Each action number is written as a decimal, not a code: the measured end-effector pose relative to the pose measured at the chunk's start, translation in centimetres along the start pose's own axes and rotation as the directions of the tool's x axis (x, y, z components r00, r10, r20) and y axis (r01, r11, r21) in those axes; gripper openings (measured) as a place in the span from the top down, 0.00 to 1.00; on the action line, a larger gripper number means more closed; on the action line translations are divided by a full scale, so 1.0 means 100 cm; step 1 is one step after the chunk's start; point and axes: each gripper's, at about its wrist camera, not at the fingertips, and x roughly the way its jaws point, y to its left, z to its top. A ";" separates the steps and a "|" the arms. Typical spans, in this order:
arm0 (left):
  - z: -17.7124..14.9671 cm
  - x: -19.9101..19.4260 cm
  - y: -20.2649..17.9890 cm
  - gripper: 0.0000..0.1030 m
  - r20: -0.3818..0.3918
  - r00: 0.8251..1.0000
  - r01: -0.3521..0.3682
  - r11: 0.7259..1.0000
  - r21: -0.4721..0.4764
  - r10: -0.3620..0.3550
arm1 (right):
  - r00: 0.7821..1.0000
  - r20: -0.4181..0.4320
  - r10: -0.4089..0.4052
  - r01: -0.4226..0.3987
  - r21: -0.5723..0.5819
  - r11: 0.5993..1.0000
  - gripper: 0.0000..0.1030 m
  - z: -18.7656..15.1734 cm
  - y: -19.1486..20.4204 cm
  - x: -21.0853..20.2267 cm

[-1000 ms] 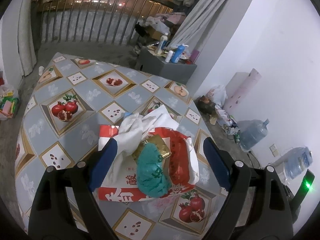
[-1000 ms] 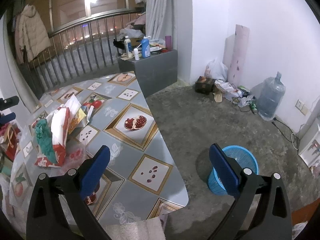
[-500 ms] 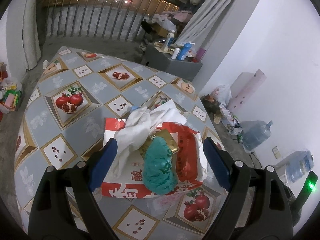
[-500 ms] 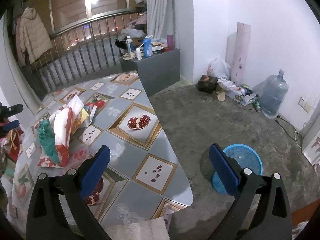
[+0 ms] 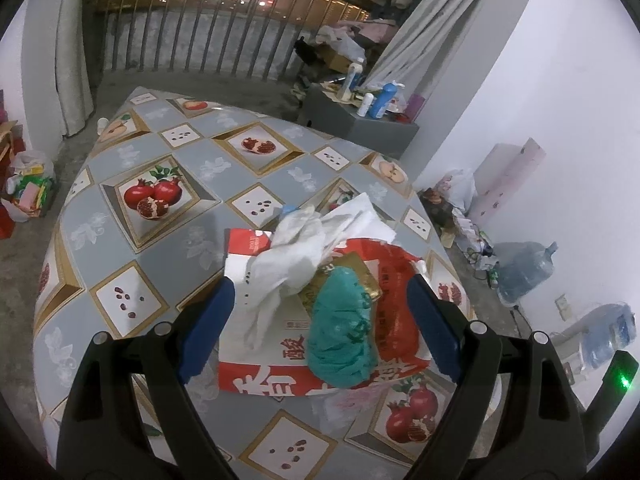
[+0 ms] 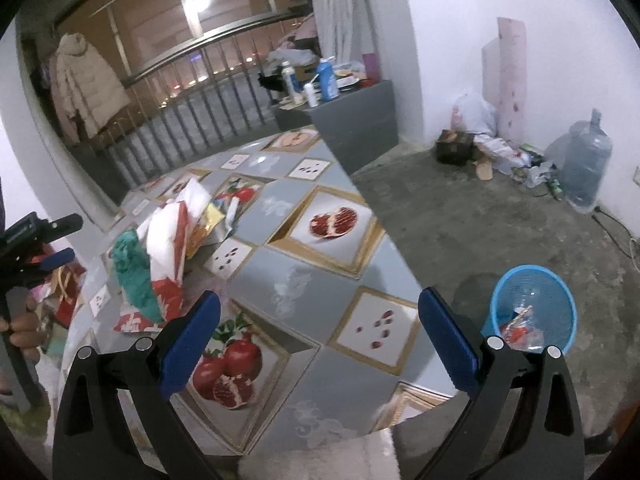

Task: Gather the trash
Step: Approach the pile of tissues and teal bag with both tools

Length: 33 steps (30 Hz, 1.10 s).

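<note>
A trash pile lies on the fruit-patterned table (image 5: 160,240): a red-and-white paper bag (image 5: 260,376), crumpled white tissue (image 5: 296,248), a green plastic bag (image 5: 344,332), a gold wrapper (image 5: 352,276) and a red plastic bag (image 5: 396,304). My left gripper (image 5: 320,332) is open and straddles the pile, one blue finger on each side, without squeezing it. In the right wrist view the pile (image 6: 160,256) sits at the left. My right gripper (image 6: 320,340) is open and empty over the table's near corner. A blue bin (image 6: 534,304) stands on the floor to the right.
The bin holds some scraps. A grey cabinet (image 6: 356,116) with bottles stands behind the table, before a railing (image 5: 200,40). A water jug (image 6: 586,160) and loose clutter (image 6: 500,152) line the white wall. Bags (image 5: 28,188) sit on the floor to the left.
The right gripper has dipped and tilted down toward the table, so the bin and tabletop look nearer. The left gripper has hardly shifted and stays around the pile.
</note>
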 end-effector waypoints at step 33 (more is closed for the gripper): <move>-0.020 0.014 0.042 0.19 0.001 0.999 -0.040 0.999 -0.028 0.040 | 0.980 -0.034 0.194 -0.194 0.009 0.981 0.07 0.002 0.017 0.024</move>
